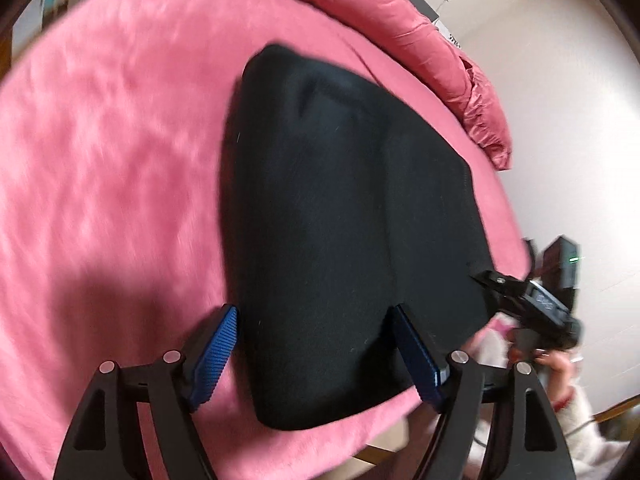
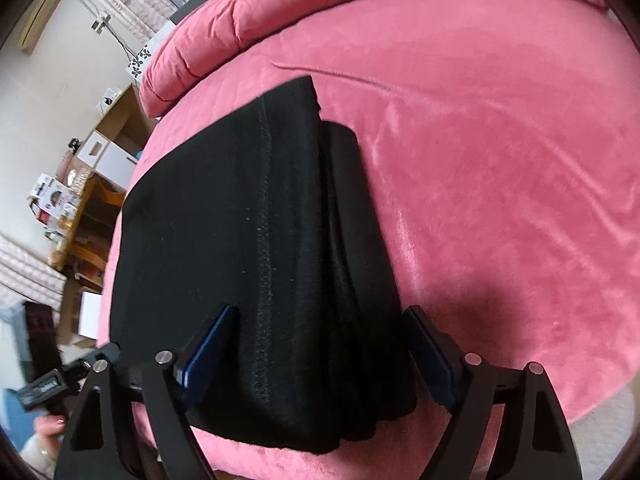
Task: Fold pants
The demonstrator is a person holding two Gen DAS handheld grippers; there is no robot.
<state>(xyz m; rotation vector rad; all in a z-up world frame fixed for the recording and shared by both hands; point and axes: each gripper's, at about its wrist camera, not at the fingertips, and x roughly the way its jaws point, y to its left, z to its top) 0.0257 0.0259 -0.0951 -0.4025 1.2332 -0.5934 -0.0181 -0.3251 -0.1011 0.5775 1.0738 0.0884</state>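
The black pants (image 1: 344, 220) lie folded into a compact stack on the pink bed cover (image 1: 112, 160); they also show in the right wrist view (image 2: 248, 248), with a stitched seam running down the top layer. My left gripper (image 1: 314, 312) is open, its blue pads (image 1: 218, 352) straddling the near end of the stack, holding nothing. My right gripper (image 2: 320, 316) is open too, its jaws on either side of the stack's near edge. The right gripper body (image 1: 532, 304) also shows at the right of the left wrist view.
A rolled pink duvet (image 2: 280, 12) lies along the far edge of the bed (image 2: 520, 160). A wooden shelf unit (image 2: 84, 216) with boxes stands past the left side. The pale floor (image 1: 568, 140) lies beyond the bed's edge.
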